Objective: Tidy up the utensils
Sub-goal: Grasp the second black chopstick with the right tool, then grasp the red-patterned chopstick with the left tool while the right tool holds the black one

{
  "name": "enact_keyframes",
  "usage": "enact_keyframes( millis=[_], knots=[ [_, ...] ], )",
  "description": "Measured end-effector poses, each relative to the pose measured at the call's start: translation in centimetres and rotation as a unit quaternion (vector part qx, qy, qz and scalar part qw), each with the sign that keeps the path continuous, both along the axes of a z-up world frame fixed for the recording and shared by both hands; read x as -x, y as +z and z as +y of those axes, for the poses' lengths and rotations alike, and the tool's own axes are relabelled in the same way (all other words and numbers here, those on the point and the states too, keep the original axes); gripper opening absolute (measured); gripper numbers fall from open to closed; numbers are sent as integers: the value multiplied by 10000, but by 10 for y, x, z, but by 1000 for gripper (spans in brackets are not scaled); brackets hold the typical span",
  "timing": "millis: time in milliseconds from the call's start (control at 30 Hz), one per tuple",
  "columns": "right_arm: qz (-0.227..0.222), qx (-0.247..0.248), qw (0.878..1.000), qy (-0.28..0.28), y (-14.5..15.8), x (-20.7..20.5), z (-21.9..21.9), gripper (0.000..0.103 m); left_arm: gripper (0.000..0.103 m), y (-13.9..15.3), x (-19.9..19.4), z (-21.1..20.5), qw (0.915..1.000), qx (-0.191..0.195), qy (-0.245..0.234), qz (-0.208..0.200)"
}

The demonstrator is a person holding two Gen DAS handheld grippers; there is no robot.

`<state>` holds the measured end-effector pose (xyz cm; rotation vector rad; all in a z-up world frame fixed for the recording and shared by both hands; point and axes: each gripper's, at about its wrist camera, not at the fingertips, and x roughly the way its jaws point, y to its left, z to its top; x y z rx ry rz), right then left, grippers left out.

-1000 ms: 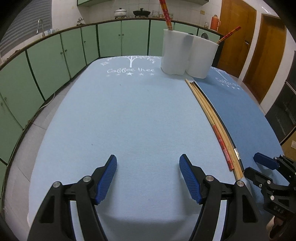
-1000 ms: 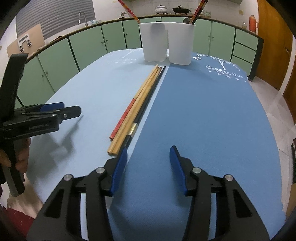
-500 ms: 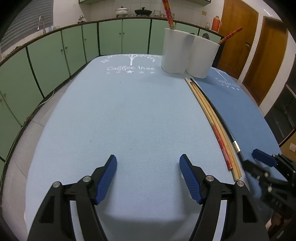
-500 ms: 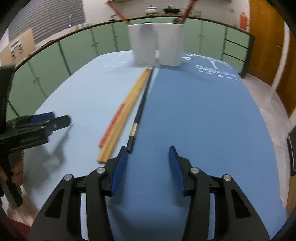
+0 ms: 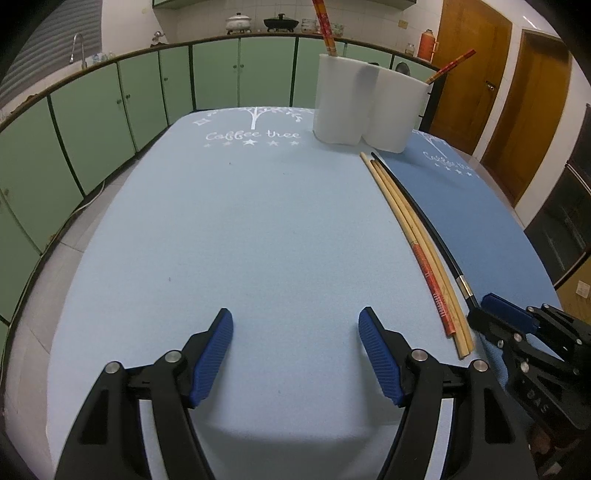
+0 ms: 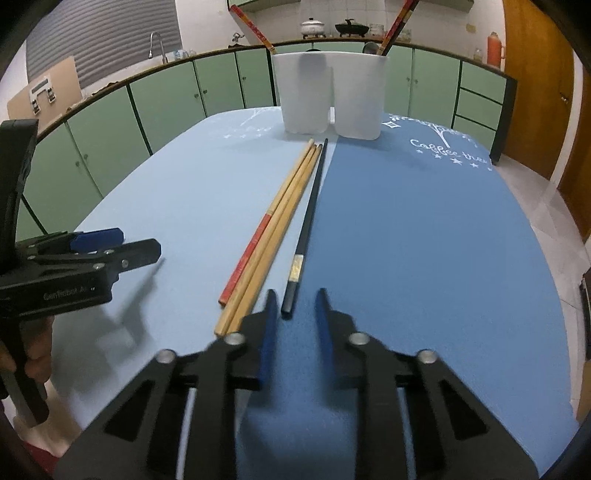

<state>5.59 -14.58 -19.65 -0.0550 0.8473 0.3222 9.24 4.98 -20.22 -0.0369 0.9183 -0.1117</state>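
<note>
Right wrist view, left to right: left gripper hangs wide open and empty over the light blue mat; wooden chopsticks lie alongside; black chopstick ends between the closing, not yet touching jaws of the right gripper.

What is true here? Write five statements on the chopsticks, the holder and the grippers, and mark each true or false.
1. The black chopstick lies beside the wooden chopsticks. True.
2. The white holder is empty. False: red chopsticks stand in it.
3. The left gripper grips a chopstick. False: it is open over bare mat.
4. The black chopstick runs along the edge where the light blue mat meets the dark blue mat. True.
5. The black chopstick's near end lies between the right gripper's fingers. True; its jaws are closing there.
</note>
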Motion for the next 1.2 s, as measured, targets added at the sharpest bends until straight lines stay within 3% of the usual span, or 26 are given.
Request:
enact_keyframes(
  millis=[267, 667, 1067, 1200],
  knots=[
    [14, -105, 9999, -117, 3, 1, -15, 6, 70, 0, 2, -11, 9998, 114, -137, 32],
    [59, -188, 9987, -460, 4, 4, -45, 6, 70, -3, 15, -58, 9956, -89, -930, 94],
    [22, -254, 9972, -699, 7, 1, -66, 6, 70, -3, 9, -76, 9957, -14, -923, 8],
    [30, -284, 9966, -776, 8, 0, -74, 6, 57, -3, 9, -79, 9964, -112, -835, -89]
  ],
)
